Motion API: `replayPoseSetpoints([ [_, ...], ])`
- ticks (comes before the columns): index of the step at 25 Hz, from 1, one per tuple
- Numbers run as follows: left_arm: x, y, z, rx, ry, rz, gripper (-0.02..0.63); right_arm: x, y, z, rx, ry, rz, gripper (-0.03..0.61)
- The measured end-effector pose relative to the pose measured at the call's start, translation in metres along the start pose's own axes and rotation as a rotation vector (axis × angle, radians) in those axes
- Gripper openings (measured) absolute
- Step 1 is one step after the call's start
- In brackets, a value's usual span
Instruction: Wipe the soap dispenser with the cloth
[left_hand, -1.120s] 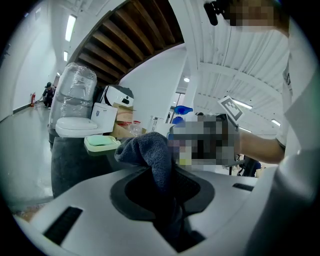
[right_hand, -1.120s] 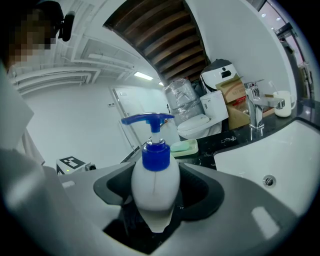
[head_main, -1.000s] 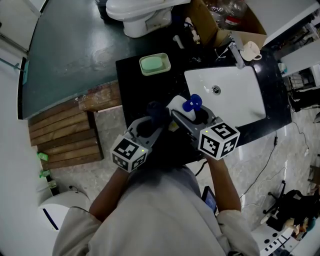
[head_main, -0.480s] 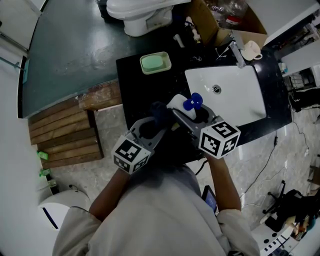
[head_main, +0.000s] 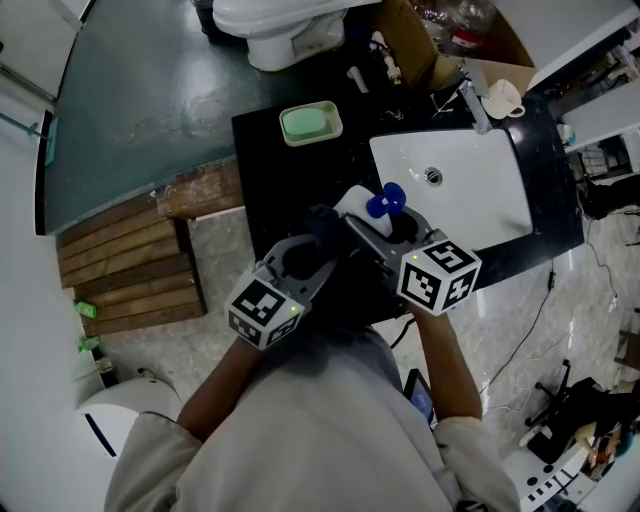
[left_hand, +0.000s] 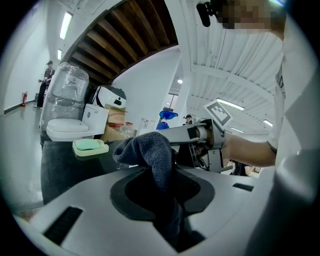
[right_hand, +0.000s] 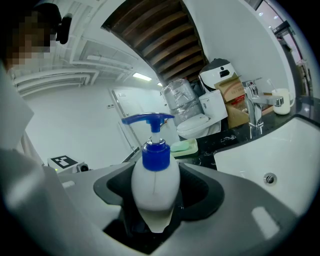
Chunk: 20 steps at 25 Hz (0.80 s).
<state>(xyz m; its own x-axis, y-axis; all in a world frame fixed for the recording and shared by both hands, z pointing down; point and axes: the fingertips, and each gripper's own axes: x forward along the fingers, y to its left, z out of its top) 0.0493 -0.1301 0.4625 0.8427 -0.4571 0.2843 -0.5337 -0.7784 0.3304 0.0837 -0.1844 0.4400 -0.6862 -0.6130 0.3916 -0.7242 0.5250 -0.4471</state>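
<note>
A white soap dispenser (right_hand: 154, 192) with a blue pump head (head_main: 385, 204) sits upright in my right gripper (right_hand: 152, 200), whose jaws are shut on its body. In the head view it shows above the black counter (head_main: 262, 160), left of the sink. My left gripper (left_hand: 167, 200) is shut on a dark grey cloth (left_hand: 150, 155), which bunches up out of the jaws. In the head view the cloth (head_main: 320, 228) lies just left of the dispenser's white body (head_main: 354, 207), close beside it; whether they touch I cannot tell.
A white sink (head_main: 455, 190) with a drain and a tap (head_main: 470, 105) lies to the right. A green soap dish (head_main: 310, 124) stands at the counter's back left. A white mug (head_main: 500, 100), a cardboard box (head_main: 440, 40), a toilet (head_main: 270, 25) and wooden pallets (head_main: 130, 265) surround the counter.
The left gripper and its cloth have shifted slightly down and right in the head view. The right gripper and the dispenser have stayed put.
</note>
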Motion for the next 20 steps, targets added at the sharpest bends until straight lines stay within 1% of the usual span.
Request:
replayPoseSetpoints([
  [7, 0.001, -0.008, -0.001, -0.002, 0.002, -0.023, 0.089, 0.000, 0.000, 0.001, 0.000, 0.001, 0.002, 0.259],
  [18, 0.003, -0.034, 0.000, 0.004, 0.016, -0.099, 0.089, 0.000, 0.001, -0.001, -0.003, 0.005, 0.009, 0.259],
  [20, 0.001, -0.038, 0.003, 0.014, 0.009, -0.102, 0.090, 0.000, 0.001, 0.000, -0.001, 0.005, 0.010, 0.259],
])
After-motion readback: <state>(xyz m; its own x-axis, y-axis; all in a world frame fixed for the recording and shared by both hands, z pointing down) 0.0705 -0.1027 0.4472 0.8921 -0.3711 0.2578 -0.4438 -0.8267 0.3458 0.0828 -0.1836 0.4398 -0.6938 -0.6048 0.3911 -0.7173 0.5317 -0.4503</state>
